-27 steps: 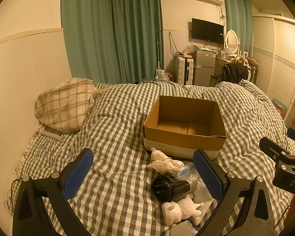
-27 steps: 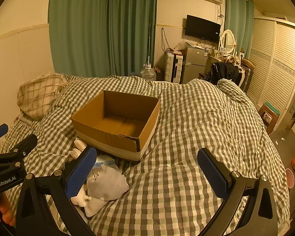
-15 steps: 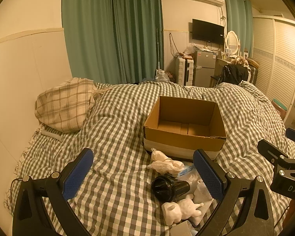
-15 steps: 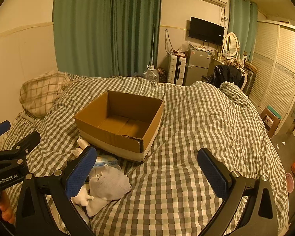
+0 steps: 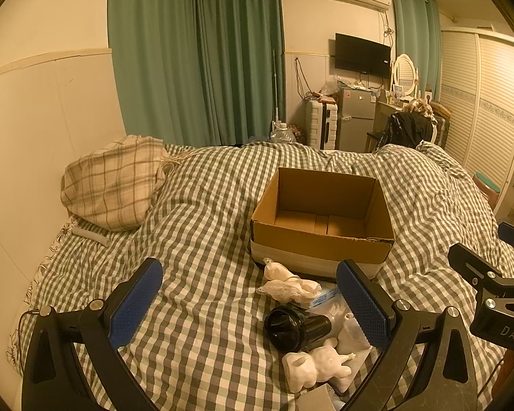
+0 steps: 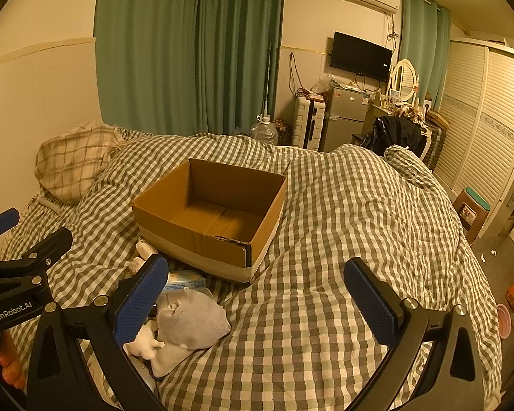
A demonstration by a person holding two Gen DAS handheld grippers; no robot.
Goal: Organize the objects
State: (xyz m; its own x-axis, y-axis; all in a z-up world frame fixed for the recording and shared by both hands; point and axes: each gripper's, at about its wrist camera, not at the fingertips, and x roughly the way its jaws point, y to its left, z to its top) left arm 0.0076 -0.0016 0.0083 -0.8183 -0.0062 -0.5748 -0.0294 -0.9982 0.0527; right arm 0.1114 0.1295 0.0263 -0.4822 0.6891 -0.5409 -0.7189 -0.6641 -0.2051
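Both claws, left claw and right claw, spread wide, gripping nothing; cardboard box sits open on bed.

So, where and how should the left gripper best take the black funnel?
Probably the narrow neck of the black funnel, coming from above with the open left gripper. It lies on its side, wide mouth facing the camera, too broad to span; the neck is slimmer and bare on top.

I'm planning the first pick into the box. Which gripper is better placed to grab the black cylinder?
Left. The black cylinder lies between the open left gripper's fingers, near the right one. The right gripper, also open, faces bare checked duvet; the cardboard box sits just beyond the pile.
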